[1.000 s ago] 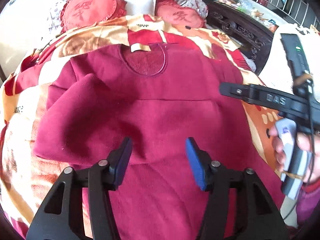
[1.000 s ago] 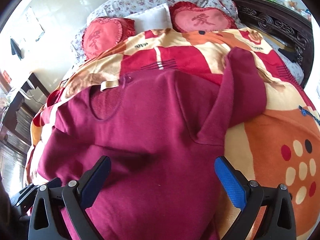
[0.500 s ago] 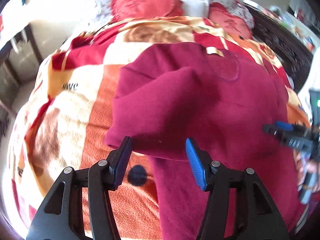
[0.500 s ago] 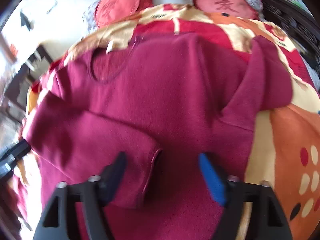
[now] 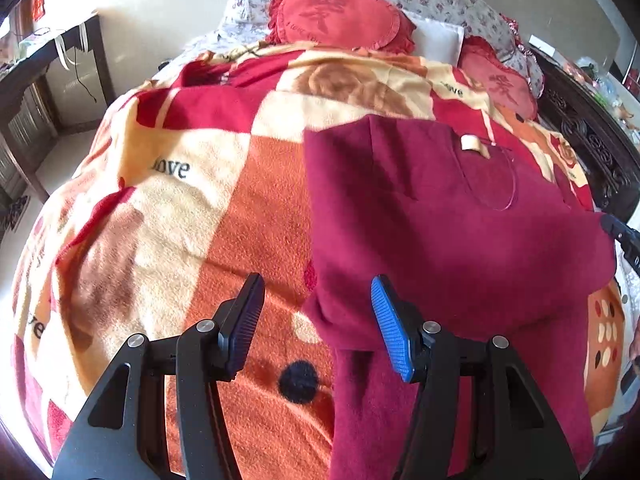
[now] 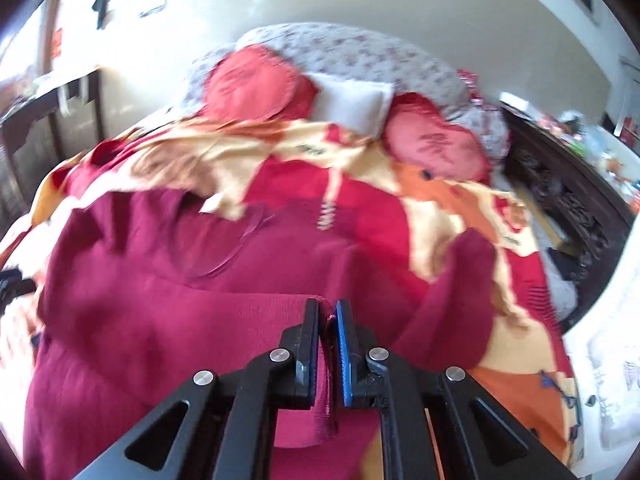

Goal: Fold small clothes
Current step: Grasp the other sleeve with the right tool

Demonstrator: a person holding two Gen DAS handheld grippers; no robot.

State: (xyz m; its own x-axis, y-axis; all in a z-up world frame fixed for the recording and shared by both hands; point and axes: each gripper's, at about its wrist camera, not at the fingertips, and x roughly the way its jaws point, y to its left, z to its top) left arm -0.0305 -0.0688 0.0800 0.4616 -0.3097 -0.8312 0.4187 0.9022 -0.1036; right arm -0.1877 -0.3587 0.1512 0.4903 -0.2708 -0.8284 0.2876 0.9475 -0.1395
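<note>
Sweater [image 5: 440,232]: edge pinched in right tongs [image 6: 328,344]; left tongs [image 5: 316,320] spread beside its fold.

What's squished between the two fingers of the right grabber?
A pinched fold of the dark red sweater sits between the fingers of the right gripper, which is shut on it. The right wrist view shows this.
</note>
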